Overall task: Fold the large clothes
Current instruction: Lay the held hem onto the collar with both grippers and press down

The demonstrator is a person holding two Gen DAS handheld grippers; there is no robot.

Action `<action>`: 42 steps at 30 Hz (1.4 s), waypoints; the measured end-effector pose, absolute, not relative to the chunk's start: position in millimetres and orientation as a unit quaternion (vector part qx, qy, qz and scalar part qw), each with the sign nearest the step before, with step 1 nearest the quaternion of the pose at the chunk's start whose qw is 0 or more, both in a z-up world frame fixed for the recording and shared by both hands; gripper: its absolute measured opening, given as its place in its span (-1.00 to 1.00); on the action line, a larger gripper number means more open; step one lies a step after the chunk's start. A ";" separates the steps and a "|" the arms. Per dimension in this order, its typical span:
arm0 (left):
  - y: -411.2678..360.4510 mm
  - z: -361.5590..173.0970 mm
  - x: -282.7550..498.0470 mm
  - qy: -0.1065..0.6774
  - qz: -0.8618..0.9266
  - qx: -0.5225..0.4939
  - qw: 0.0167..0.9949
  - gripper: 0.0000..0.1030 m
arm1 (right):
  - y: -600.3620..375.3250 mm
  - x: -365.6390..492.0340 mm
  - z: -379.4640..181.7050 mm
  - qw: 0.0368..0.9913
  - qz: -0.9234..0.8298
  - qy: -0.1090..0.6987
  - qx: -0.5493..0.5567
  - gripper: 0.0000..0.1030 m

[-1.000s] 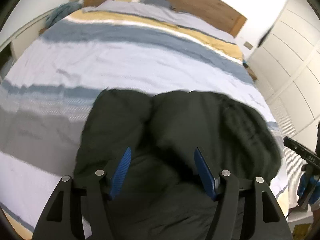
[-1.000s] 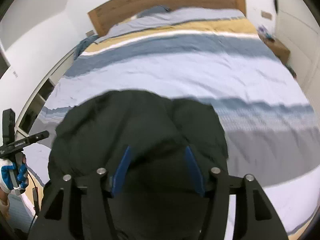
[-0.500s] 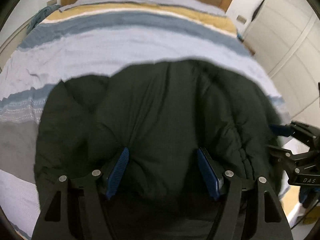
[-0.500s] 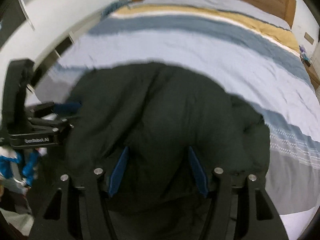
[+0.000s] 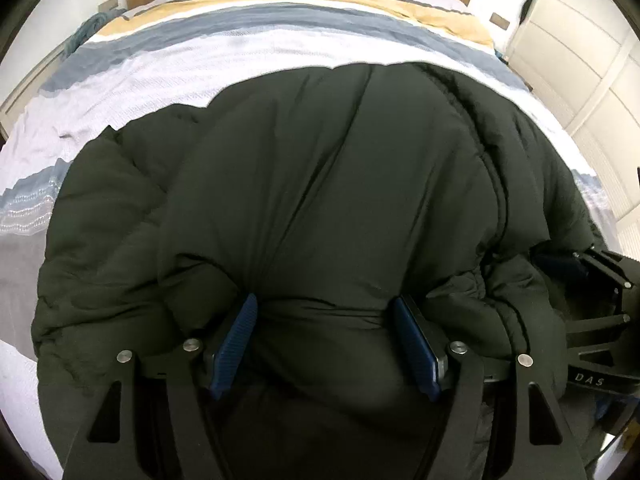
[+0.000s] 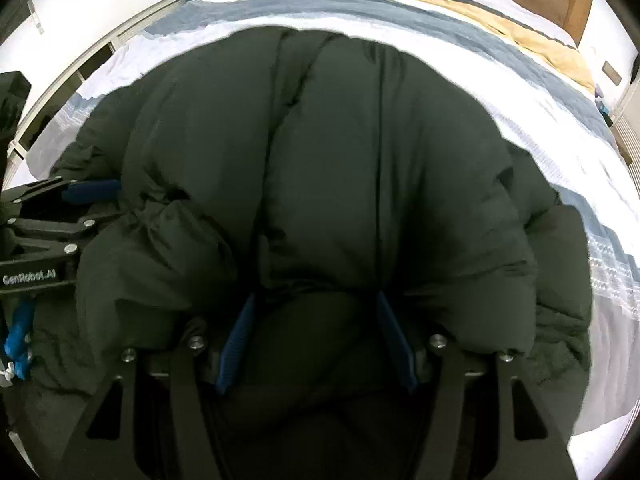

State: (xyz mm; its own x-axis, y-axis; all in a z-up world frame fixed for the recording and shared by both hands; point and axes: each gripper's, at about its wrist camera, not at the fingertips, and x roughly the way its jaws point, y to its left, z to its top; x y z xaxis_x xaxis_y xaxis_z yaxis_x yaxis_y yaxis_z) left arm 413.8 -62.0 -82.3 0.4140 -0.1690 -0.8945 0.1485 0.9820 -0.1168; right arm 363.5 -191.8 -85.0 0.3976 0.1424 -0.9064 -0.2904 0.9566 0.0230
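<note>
Your left gripper (image 5: 324, 344) clenched on the dark puffer jacket (image 5: 320, 184), your right gripper (image 6: 316, 340) likewise, wardrobe doors (image 5: 576, 64) only in left view, striped duvet (image 6: 400, 12) in both.

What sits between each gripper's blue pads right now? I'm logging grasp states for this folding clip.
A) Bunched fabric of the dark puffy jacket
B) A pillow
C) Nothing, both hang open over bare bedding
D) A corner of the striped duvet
A: the dark puffy jacket bulges between the pads of the left gripper and the right gripper, above the striped duvet.
</note>
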 end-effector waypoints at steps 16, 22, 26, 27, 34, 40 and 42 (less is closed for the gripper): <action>-82.2 -22.4 389.5 0.494 -0.155 -0.035 0.855 0.41 | -202.4 328.9 -18.6 0.842 0.164 0.504 -0.100 0.17; -81.2 -70.5 402.0 0.538 -0.132 -0.036 0.832 0.43 | -212.3 348.3 -45.6 0.836 0.146 0.521 -0.088 0.17; -88.3 -87.1 409.0 0.547 -0.119 -0.004 0.829 0.44 | -211.8 352.2 -74.5 0.832 0.142 0.530 -0.077 0.18; -90.0 -90.6 411.1 0.549 -0.114 0.002 0.828 0.44 | -210.9 352.6 -79.4 0.833 0.139 0.530 -0.074 0.19; -99.1 -103.1 413.8 0.546 -0.094 0.027 0.832 0.46 | -209.2 360.4 -93.6 0.832 0.136 0.533 -0.074 0.22; -101.7 -107.8 412.6 0.537 -0.094 0.028 0.838 0.47 | -207.6 361.0 -100.1 0.836 0.134 0.527 -0.070 0.22; -101.8 -101.3 408.2 0.537 -0.094 0.034 0.838 0.47 | -206.0 364.3 -98.7 0.832 0.131 0.534 -0.073 0.22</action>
